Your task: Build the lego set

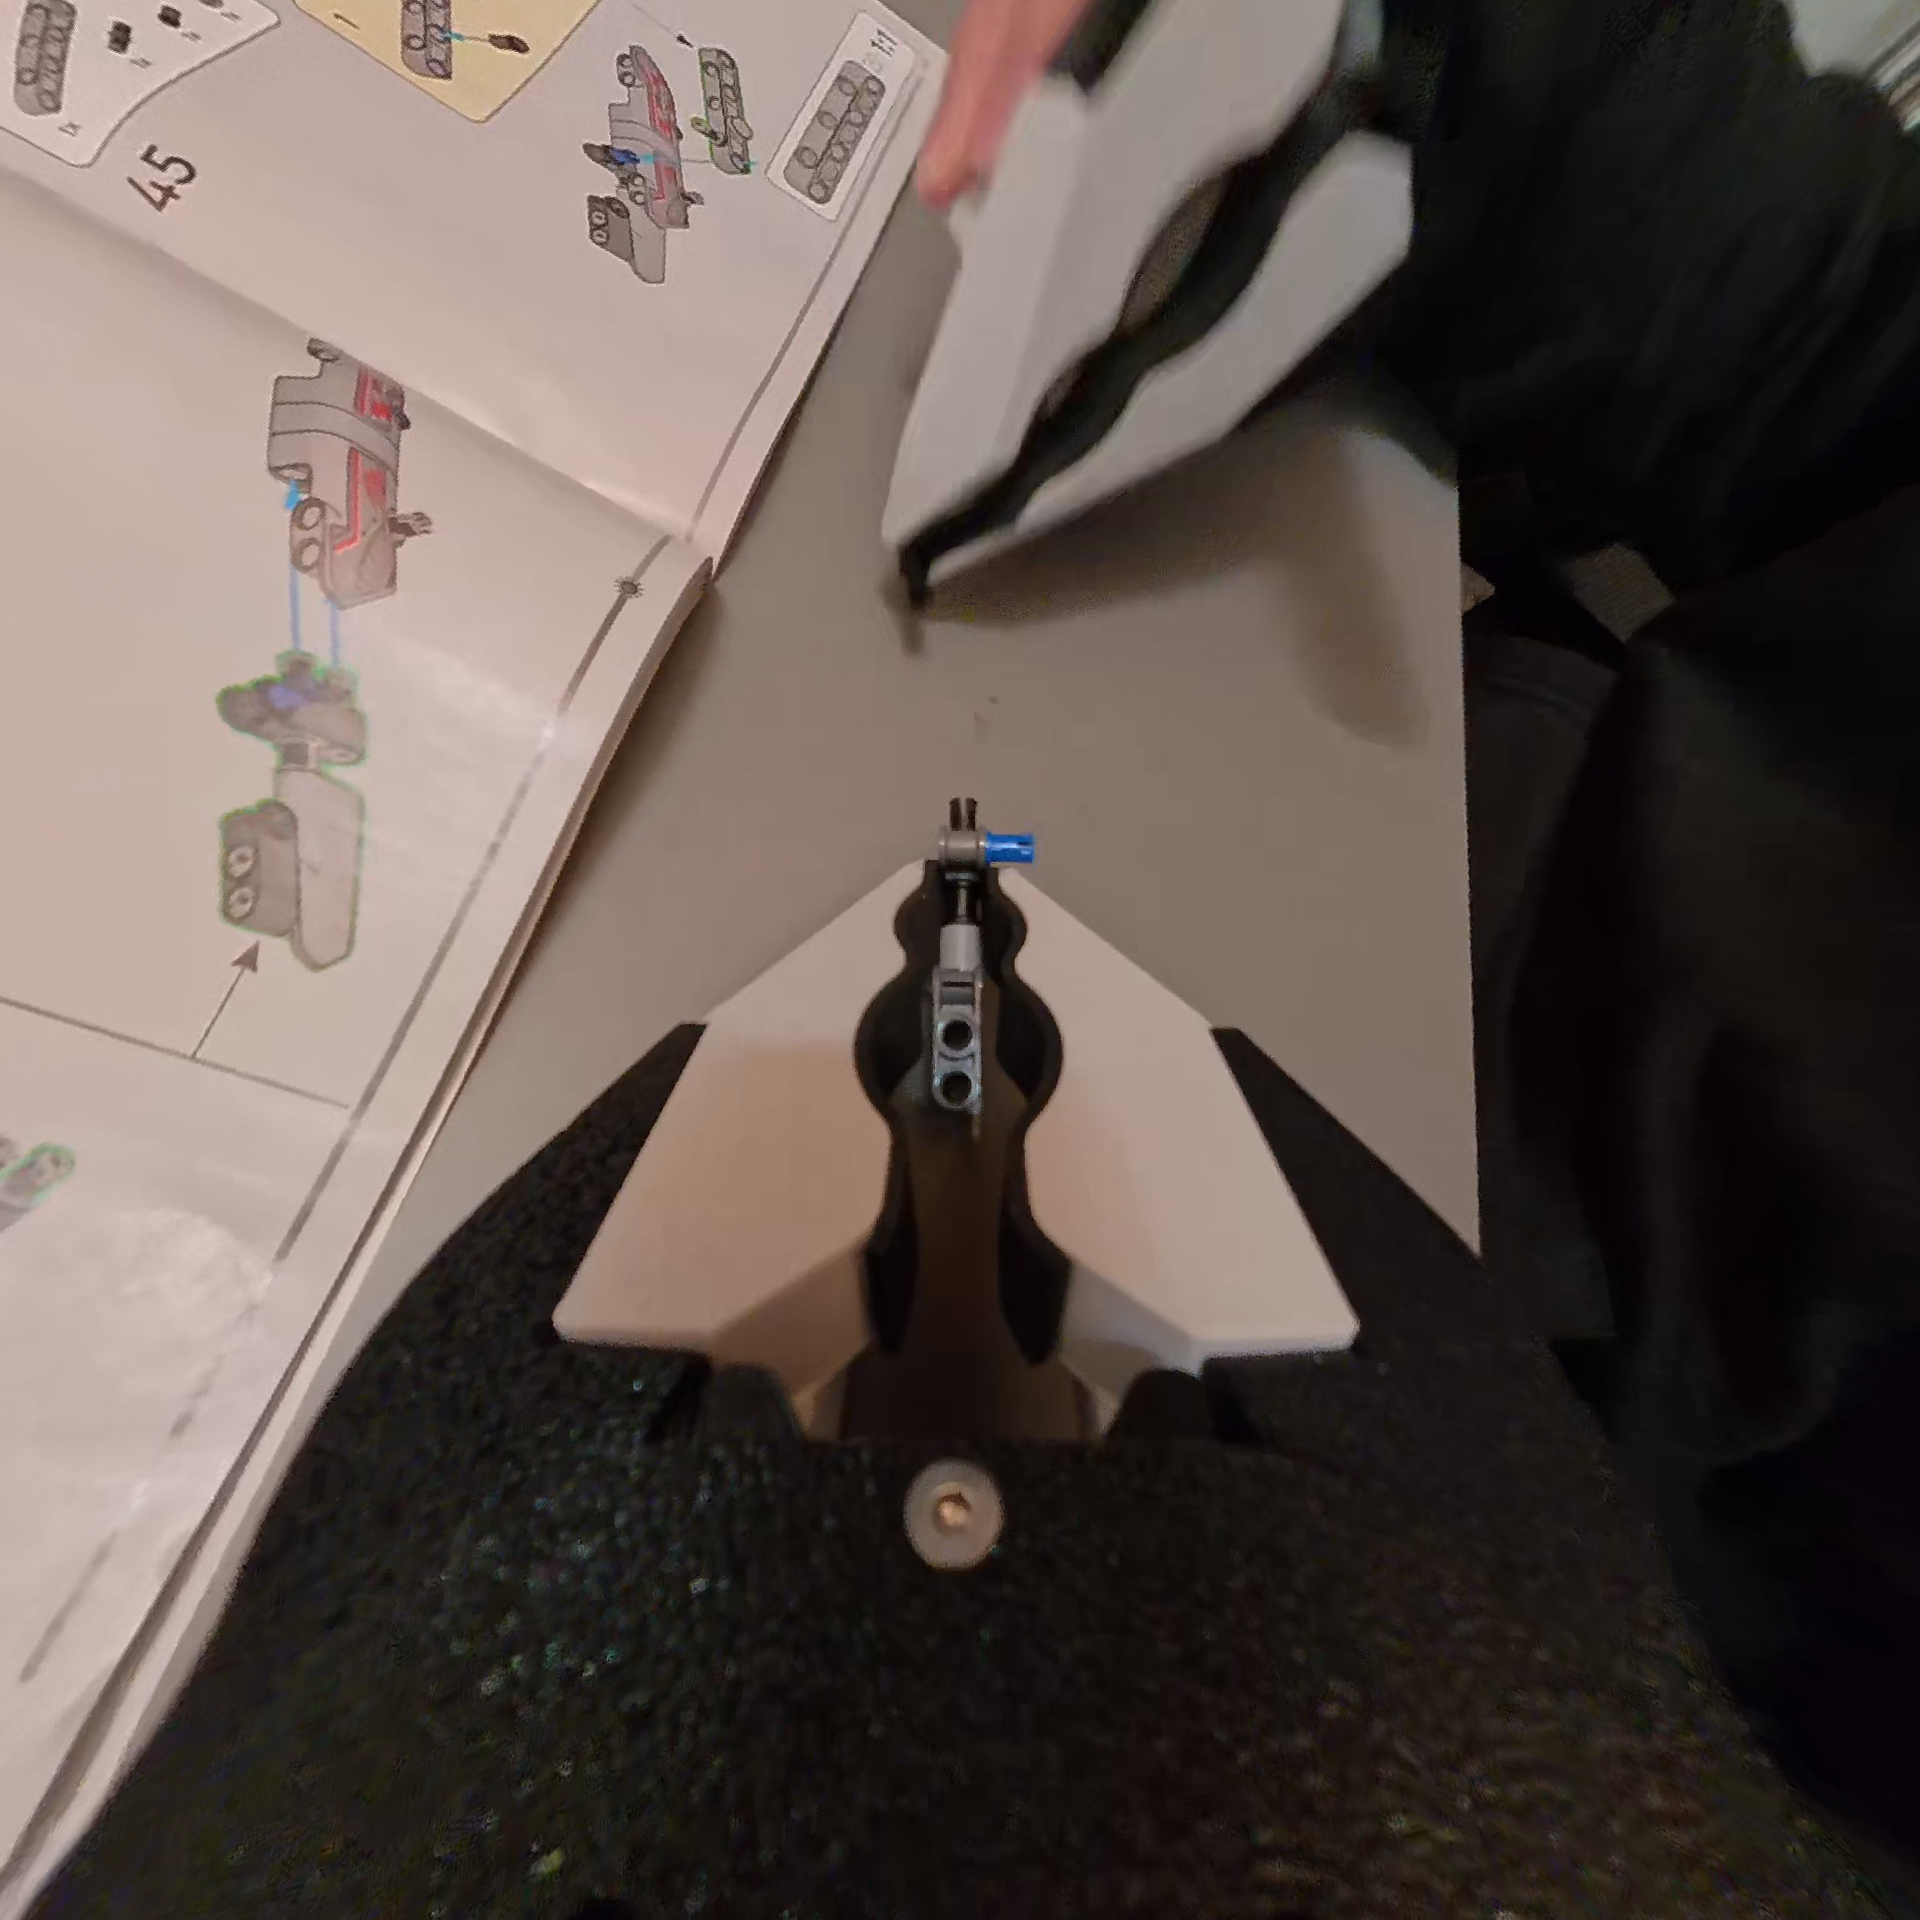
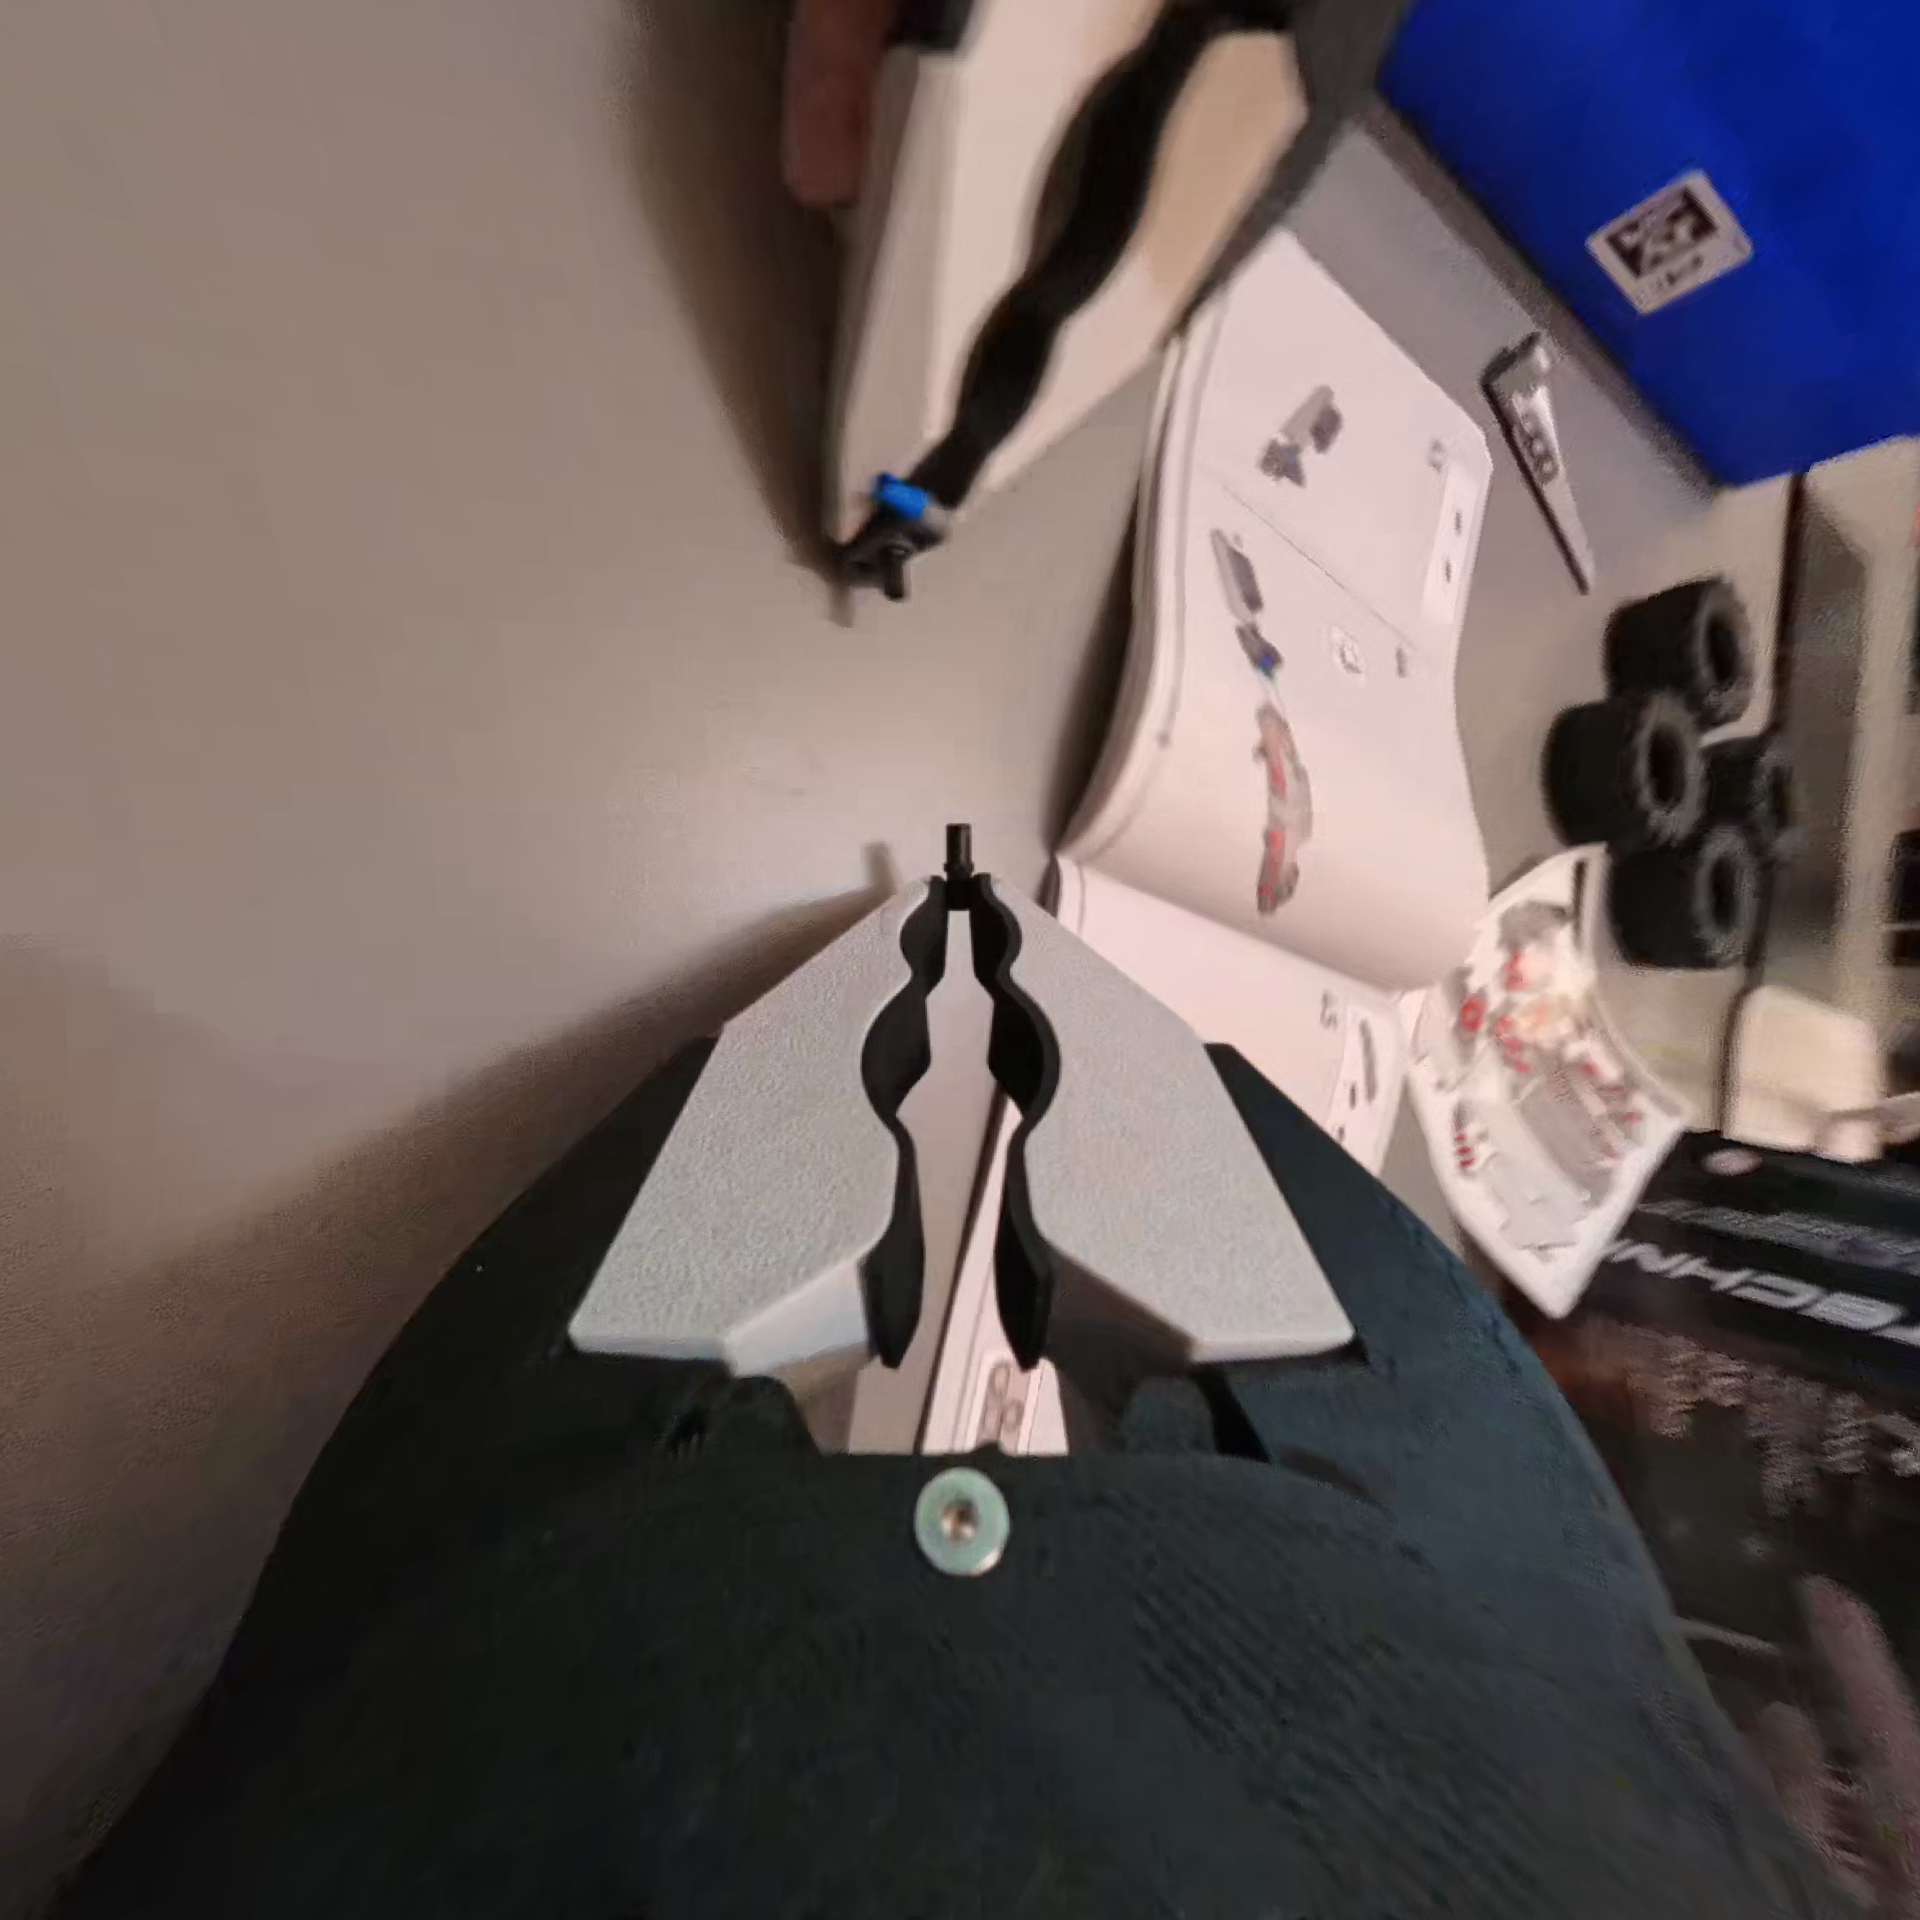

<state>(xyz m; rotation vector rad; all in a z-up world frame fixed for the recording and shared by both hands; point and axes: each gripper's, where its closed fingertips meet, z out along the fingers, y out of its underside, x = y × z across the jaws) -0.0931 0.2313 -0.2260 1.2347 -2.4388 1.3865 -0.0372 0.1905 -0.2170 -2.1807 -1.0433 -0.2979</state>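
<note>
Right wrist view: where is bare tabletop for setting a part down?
Bare grey table lies left of the open instruction booklet, around both grippers. Right of the booklet is crowded: black tyres, sticker sheet, blue box.

Surface: a plain grey-beige tabletop (image 1: 1143, 727), matte, with faint scuffs near its middle.
Blue object: a large bright blue box-like thing (image 2: 1621, 135) at the table's far edge, bearing a small white sticker with a black square pattern (image 2: 1668, 249).
Dark fabric: black cloth (image 1: 1683, 935) hangs beyond the table's edge, in folds.
Sharpness: both far objects are blurred.
</note>
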